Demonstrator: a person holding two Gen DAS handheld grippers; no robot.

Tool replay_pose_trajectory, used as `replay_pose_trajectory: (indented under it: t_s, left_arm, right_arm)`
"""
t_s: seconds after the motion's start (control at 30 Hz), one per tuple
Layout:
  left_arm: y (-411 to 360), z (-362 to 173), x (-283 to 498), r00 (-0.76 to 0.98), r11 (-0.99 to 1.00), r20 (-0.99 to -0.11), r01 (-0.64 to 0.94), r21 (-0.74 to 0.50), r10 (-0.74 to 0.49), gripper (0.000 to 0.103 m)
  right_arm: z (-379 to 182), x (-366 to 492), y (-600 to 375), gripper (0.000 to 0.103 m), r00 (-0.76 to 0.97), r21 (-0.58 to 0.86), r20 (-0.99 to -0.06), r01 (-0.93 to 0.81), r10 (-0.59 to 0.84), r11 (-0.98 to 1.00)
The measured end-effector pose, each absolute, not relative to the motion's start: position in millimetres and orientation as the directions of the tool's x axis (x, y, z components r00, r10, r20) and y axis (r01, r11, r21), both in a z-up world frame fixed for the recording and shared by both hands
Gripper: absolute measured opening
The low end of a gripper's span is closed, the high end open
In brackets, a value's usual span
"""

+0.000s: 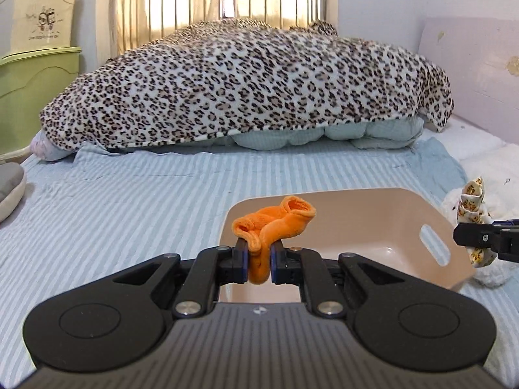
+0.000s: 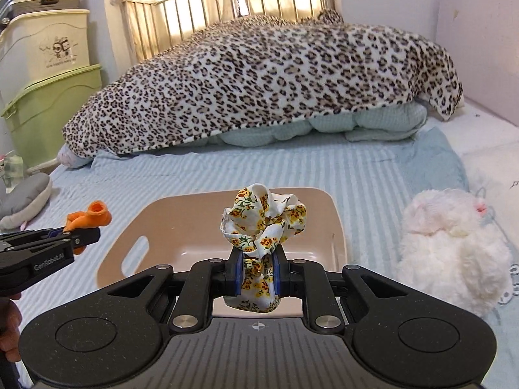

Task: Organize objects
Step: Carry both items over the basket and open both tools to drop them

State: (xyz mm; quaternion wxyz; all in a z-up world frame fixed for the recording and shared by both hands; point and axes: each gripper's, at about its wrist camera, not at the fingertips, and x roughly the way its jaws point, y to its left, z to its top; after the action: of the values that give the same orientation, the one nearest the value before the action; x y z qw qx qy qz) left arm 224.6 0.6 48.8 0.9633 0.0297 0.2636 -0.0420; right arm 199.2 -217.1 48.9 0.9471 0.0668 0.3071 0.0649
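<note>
A beige plastic bin (image 1: 373, 220) with a slot handle sits on the striped bed sheet; it also shows in the right wrist view (image 2: 155, 223). My left gripper (image 1: 259, 253) is shut on an orange fleece sock (image 1: 275, 223) and holds it above the bin's near left rim. My right gripper (image 2: 258, 259) is shut on a white scrunchie with yellow flowers (image 2: 264, 220) and holds it above the bin's near edge. Each gripper shows in the other view, the right (image 1: 467, 238) beside the bin's right wall, the left (image 2: 87, 236) beside its left wall.
A leopard-print blanket (image 1: 243, 84) over pale green quilts lies across the far bed before a metal rail. A fluffy white plush toy (image 2: 454, 246) lies right of the bin. A grey cushion (image 2: 26, 207) and stacked storage boxes (image 1: 35, 64) are at the left.
</note>
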Motion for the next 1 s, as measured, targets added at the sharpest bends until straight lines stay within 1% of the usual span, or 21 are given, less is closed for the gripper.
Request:
replay_pose_trajectory:
  t_s: [0.2,0.4,0.53,0.57,0.6,0.67,0.7,0.73,0.77,0.8,0.83,0.87,0.9,0.93,1.0]
  left_arm:
    - [-20.1,21.0,258.6,0.814,0.986,-0.578,0.134,0.101,-0.051,0.014]
    - [-27.1,-12.0,275.8,0.744,0.983,-0.667,0.148,0.112,-0.036,0.014]
    - [-28.9,-26.0,277.4,0.716,0.98,-0.698,0.157,0.126,-0.025,0.016]
    - [-29.0,-27.1,277.2,0.713,0.98,-0.701,0.155,0.128,-0.021,0.016]
    - [-28.6,-27.0,277.0,0.71,0.98,-0.704,0.151,0.126,-0.019,0.017]
    - [-28.8,-24.2,275.3,0.705,0.983,-0.708,0.146,0.114,-0.023,0.034]
    - [-29.1,-20.7,273.1,0.71,0.984,-0.704,0.141,0.112,-0.022,0.049]
    - [-29.8,-16.5,270.0,0.721,0.984,-0.693,0.136,0.114,-0.02,0.061]
    - [-30.5,-11.7,266.2,0.734,0.984,-0.679,0.133,0.121,-0.016,0.066]
    - [-31.3,-6.2,262.0,0.748,0.983,-0.664,0.128,0.131,-0.009,0.074]
    - [-32.2,-0.3,257.7,0.759,0.982,-0.651,0.123,0.141,-0.002,0.079]
    - [-32.4,5.3,253.4,0.767,0.982,-0.641,0.119,0.148,0.004,0.082]
    - [-31.0,10.5,248.3,0.775,0.982,-0.631,0.112,0.15,0.008,0.087]
    - [-30.1,15.7,243.6,0.782,0.984,-0.623,0.105,0.147,0.009,0.09]
    - [-26.2,25.0,233.5,0.789,0.988,-0.615,0.092,0.126,0.005,0.091]
  right_arm:
    - [23.3,228.5,-214.0,0.016,0.763,0.154,-0.63,-0.062,0.146,0.986]
    - [-4.4,243.5,-207.2,0.017,0.718,0.114,-0.684,-0.068,0.128,0.991]
    - [-19.3,243.7,-203.3,0.018,0.691,0.106,-0.711,-0.072,0.126,0.992]
    - [-20.8,243.0,-201.0,0.019,0.691,0.09,-0.713,-0.074,0.116,0.993]
    - [-21.4,242.2,-198.6,0.025,0.692,0.073,-0.713,-0.08,0.108,0.994]
    - [-20.2,241.0,-196.5,0.036,0.692,0.066,-0.714,-0.084,0.106,0.994]
    - [-17.7,239.1,-196.5,0.038,0.695,0.07,-0.711,-0.084,0.109,0.994]
    - [-14.3,237.0,-197.3,0.039,0.701,0.075,-0.704,-0.084,0.112,0.994]
    - [-10.0,234.1,-197.9,0.043,0.711,0.076,-0.694,-0.084,0.113,0.994]
    - [-5.5,232.1,-198.6,0.05,0.719,0.077,-0.685,-0.083,0.113,0.994]
    - [-0.7,228.4,-200.2,0.054,0.73,0.077,-0.675,-0.082,0.112,0.994]
    - [4.4,224.5,-202.2,0.062,0.739,0.076,-0.664,-0.08,0.11,0.994]
    - [9.4,220.5,-204.5,0.067,0.748,0.074,-0.655,-0.077,0.107,0.994]
    - [13.8,217.1,-206.7,0.069,0.755,0.074,-0.648,-0.074,0.104,0.995]
    - [21.7,208.4,-211.7,0.075,0.764,0.074,-0.638,-0.066,0.098,0.995]
